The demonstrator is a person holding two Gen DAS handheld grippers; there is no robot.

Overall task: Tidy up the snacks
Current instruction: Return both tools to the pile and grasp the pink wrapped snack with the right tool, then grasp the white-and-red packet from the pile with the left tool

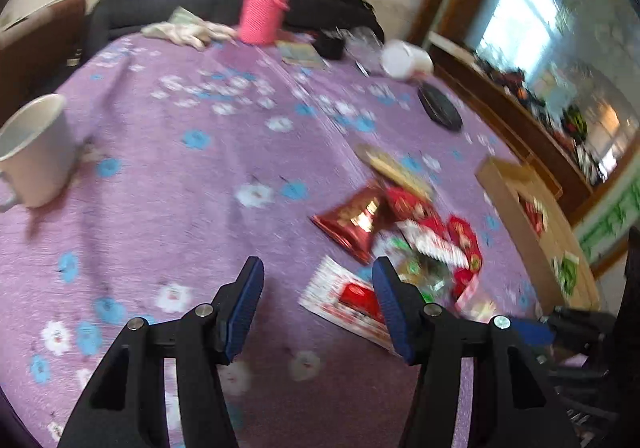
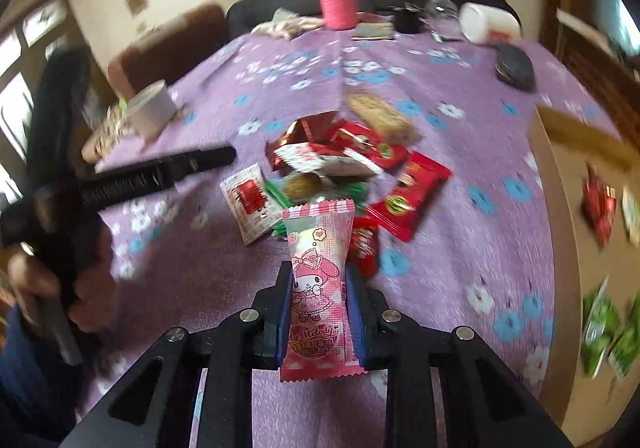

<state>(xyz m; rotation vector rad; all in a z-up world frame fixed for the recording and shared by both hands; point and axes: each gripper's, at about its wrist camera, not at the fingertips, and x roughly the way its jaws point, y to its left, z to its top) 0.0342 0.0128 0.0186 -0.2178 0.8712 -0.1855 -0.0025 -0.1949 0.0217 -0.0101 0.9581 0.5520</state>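
My right gripper (image 2: pixel 319 272) is shut on a pink My Melody snack packet (image 2: pixel 318 288), which stands lengthwise between the blue pads above the purple flowered tablecloth (image 2: pixel 240 280). Just beyond it lies a loose pile of snack packets (image 2: pixel 340 160), mostly red and white, with a beige biscuit bar (image 2: pixel 378 114) at its far side. My left gripper (image 1: pixel 318 280) is open above the cloth with nothing between its fingers. The same pile (image 1: pixel 408 244) lies to its right, and a white-and-red packet (image 1: pixel 344 296) sits by the right finger. A cardboard tray (image 2: pixel 560 176) at the right holds red and green packets.
A white mug (image 1: pixel 36 152) stands at the left. At the table's far side are a pink bottle (image 1: pixel 262 10), a white cloth (image 1: pixel 180 30), a tipped white cup (image 1: pixel 406 58) and a dark round object (image 1: pixel 440 110). A person's hand (image 2: pixel 86 284) holds the other gripper at the left.
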